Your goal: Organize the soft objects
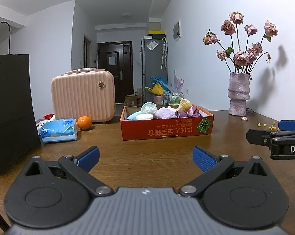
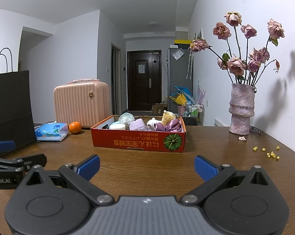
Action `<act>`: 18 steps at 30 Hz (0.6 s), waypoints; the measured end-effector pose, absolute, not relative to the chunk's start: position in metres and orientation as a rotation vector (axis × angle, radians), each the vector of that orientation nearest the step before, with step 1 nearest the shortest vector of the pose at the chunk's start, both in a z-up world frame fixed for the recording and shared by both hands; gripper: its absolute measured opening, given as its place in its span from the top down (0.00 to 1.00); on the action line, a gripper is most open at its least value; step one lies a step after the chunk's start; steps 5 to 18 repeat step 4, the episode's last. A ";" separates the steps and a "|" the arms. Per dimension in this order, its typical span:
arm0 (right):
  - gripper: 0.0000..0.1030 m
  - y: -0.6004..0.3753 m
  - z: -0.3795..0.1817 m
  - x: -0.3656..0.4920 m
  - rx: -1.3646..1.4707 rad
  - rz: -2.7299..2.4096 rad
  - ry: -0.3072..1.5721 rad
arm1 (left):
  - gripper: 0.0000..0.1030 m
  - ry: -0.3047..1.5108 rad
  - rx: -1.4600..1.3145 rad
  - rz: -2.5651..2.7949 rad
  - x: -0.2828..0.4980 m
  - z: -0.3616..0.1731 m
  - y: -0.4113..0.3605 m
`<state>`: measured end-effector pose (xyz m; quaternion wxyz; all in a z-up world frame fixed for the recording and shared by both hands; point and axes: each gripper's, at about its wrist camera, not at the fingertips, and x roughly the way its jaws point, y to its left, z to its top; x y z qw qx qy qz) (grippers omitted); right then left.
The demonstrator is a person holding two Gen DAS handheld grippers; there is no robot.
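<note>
A red box (image 1: 167, 131) is seen in the middle of the brown table (image 1: 147, 156). The soft things are piled inside it: a light purple cloth (image 2: 138, 125), a shiny purple bow (image 2: 168, 126), a yellow fluffy toy (image 2: 168, 116), a white fluffy thing (image 2: 152, 123), a white round pad (image 2: 117, 126) and a clear crinkly bag (image 2: 126, 118). No soft thing is seen lying loose on the table, so the tidying looks almost done or all done. Nothing more can be told about what is left.

The left claw (image 1: 145, 159) is held low over the table, in front of the box, with its blue fingers spread wide apart. Nothing is held in it. The right claw (image 2: 146, 168) is held the same way, wide apart and with nothing in it. Both are well apart from the box.

A tissue pack (image 1: 58, 130), an orange (image 1: 84, 123), a pink case (image 1: 82, 97) and a black bag (image 1: 10, 107) are seen on the left side. A vase of dry roses (image 2: 241, 109) is seen on the right.

The small yellow bits (image 2: 271, 154) are shown plainly in the right view, but are half hidden in the left view. The white fluffy thing is also shown better in the right view. A small red thing (image 1: 49, 116) behind the tissues is shown only in the left view.
</note>
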<state>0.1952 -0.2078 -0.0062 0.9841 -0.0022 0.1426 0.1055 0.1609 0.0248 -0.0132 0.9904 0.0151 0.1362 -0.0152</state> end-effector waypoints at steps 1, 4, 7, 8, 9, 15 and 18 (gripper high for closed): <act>0.00 -0.208 -0.006 0.195 -0.004 0.212 0.286 | 0.00 0.272 0.030 -0.030 0.161 -0.013 0.025; 0.00 -0.208 -0.006 0.195 -0.005 0.212 0.286 | 0.00 0.273 0.026 -0.027 0.162 -0.014 0.025; 0.00 -0.208 -0.006 0.195 -0.005 0.212 0.286 | 0.00 0.273 0.026 -0.027 0.162 -0.014 0.025; 0.00 -0.208 -0.006 0.195 -0.005 0.212 0.286 | 0.00 0.273 0.026 -0.027 0.162 -0.014 0.025; 0.00 -0.208 -0.006 0.195 -0.005 0.212 0.286 | 0.00 0.273 0.026 -0.027 0.162 -0.014 0.025; 0.00 -0.208 -0.006 0.195 -0.005 0.212 0.286 | 0.00 0.273 0.026 -0.027 0.162 -0.014 0.025; 0.00 -0.208 -0.006 0.195 -0.005 0.212 0.286 | 0.00 0.273 0.026 -0.027 0.162 -0.014 0.025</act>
